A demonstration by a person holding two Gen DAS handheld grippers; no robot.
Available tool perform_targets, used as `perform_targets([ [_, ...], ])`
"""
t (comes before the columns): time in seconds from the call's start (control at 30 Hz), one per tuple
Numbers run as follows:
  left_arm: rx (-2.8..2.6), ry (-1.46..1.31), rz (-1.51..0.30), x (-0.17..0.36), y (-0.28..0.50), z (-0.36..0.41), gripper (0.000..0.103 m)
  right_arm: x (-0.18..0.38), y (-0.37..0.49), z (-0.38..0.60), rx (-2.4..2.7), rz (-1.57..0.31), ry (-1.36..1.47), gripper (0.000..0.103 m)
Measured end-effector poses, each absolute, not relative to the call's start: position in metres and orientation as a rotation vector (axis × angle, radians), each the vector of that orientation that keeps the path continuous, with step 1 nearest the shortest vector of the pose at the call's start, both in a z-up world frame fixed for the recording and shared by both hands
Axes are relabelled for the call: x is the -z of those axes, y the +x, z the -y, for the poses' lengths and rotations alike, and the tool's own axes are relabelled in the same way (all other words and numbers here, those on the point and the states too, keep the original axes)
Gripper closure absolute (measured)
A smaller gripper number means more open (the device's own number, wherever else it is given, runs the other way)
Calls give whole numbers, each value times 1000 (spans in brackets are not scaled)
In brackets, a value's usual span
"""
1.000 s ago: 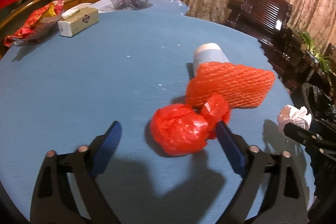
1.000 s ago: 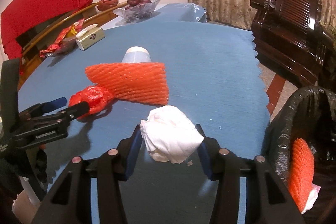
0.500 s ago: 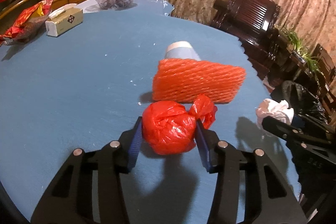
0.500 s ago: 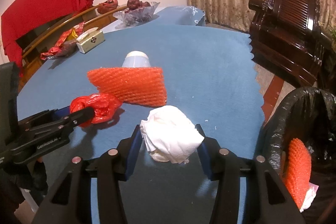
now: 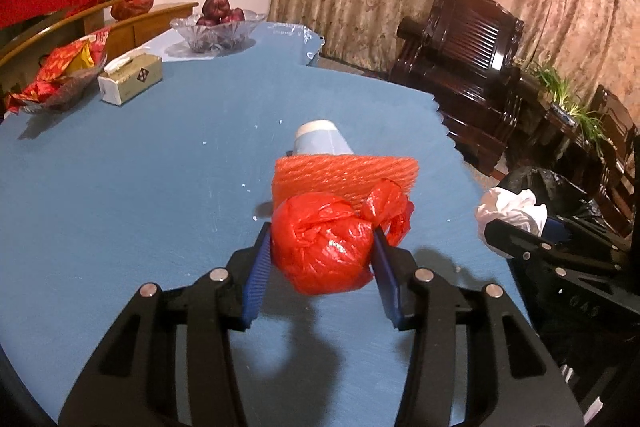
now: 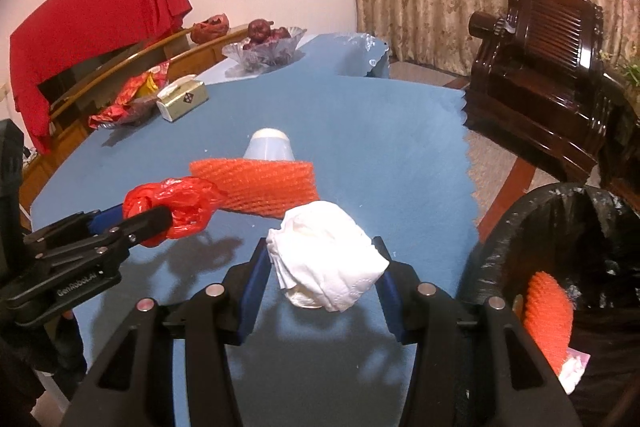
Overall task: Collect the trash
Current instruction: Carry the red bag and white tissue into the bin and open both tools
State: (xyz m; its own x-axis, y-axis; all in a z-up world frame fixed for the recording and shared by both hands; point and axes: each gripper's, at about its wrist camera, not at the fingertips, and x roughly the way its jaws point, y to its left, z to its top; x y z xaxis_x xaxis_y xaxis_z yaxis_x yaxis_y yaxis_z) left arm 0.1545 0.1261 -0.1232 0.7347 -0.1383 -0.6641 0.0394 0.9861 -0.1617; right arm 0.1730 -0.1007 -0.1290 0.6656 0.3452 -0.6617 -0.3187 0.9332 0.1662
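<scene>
The left gripper (image 5: 322, 247) is pointed forward and tilted downward, its two black fingers ending in blue pads (image 5: 256, 269). Those pads are pressed against both sides of a knotted red plastic bag (image 5: 320, 247), which is carried clear of the surface. The right gripper (image 6: 324, 263) is held in a like downward tilt, its blue pads (image 6: 251, 289) clamped on a crumpled white tissue wad (image 6: 326, 261). The two grippers are held side by side, the left one seen at the left edge of the right wrist view.
</scene>
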Motion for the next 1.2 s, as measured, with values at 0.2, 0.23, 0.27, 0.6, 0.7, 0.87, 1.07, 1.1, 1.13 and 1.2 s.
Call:
perform_targets([
  [0.2, 113, -135, -714, 108, 147, -118, 57, 110, 160, 115, -365, -721, 41, 53],
  [0.23, 118, -133, -709, 105, 145, -115, 57, 107, 158, 117, -363, -715, 40, 53],
  [0.27, 122, -131, -705, 103, 143, -112, 57, 103, 155, 120, -360, -708, 39, 53],
  [0.6, 177, -106, -673, 85, 130, -80, 57, 81, 131, 152, -321, -661, 47, 53],
  [0.7, 198, -100, -664, 81, 128, -70, 57, 76, 125, 165, -302, -647, 52, 53],
  [0.87, 242, -87, -649, 72, 126, -48, 56, 67, 117, 191, -261, -624, 64, 53],
  [1.07, 299, -69, -638, 67, 126, -17, 56, 63, 109, 225, -201, -611, 88, 53],
  [1.1, 306, -66, -637, 67, 126, -14, 56, 63, 107, 232, -187, -608, 91, 53],
  [1.13, 319, -61, -637, 67, 127, -7, 56, 62, 106, 236, -181, -607, 91, 53],
  [1.2, 335, -56, -637, 67, 128, 2, 56, 62, 104, 247, -160, -603, 93, 53],
])
